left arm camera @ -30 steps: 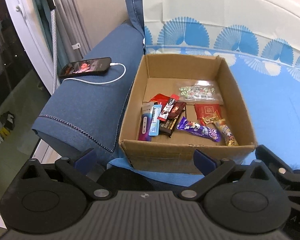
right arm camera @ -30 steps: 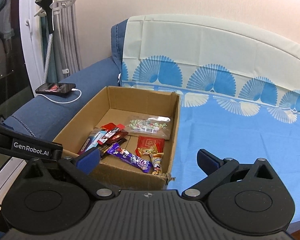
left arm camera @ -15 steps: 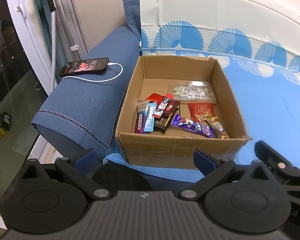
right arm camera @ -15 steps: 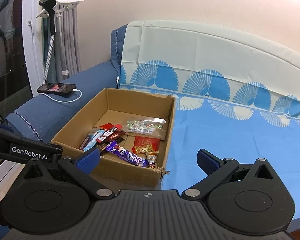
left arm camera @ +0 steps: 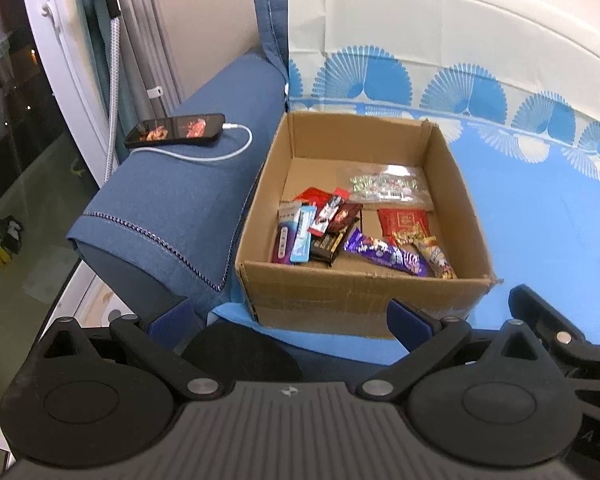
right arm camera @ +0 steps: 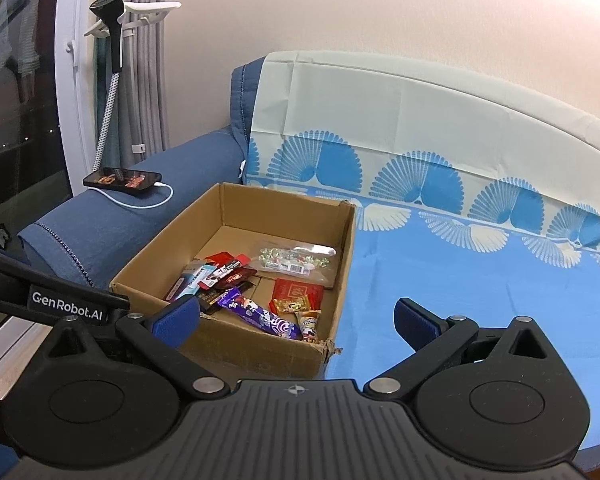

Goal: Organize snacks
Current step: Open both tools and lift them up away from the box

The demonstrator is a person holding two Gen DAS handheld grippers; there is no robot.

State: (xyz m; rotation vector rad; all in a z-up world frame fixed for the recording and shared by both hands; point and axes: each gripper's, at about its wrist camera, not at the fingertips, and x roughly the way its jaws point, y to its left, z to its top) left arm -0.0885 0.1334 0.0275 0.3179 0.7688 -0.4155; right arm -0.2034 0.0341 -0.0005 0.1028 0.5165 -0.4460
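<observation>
An open cardboard box (left arm camera: 356,300) (right arm camera: 260,356) stands on the blue sofa cover, next to the armrest. Inside lie several snacks: a purple bar (left arm camera: 384,256) (right arm camera: 260,318), a red packet (left arm camera: 404,222) (right arm camera: 298,292), a clear bag of candies (left arm camera: 384,186) (right arm camera: 296,258), blue and purple sticks (left arm camera: 294,236) and dark red bars (left arm camera: 336,216). My left gripper (left arm camera: 290,322) is open and empty, in front of the box's near wall. My right gripper (right arm camera: 296,320) is open and empty, near the box's right front corner.
A phone (left arm camera: 176,130) (right arm camera: 122,178) with a white charging cable (left arm camera: 220,156) lies on the blue armrest (left arm camera: 172,204). A garment steamer (right arm camera: 114,20) and curtain stand at the left by a glass door. The blue patterned cover (right arm camera: 480,272) stretches right of the box.
Both grippers have drawn back and up from the box, which now looks smaller and farther. Both stay open and empty. The snacks have not moved.
</observation>
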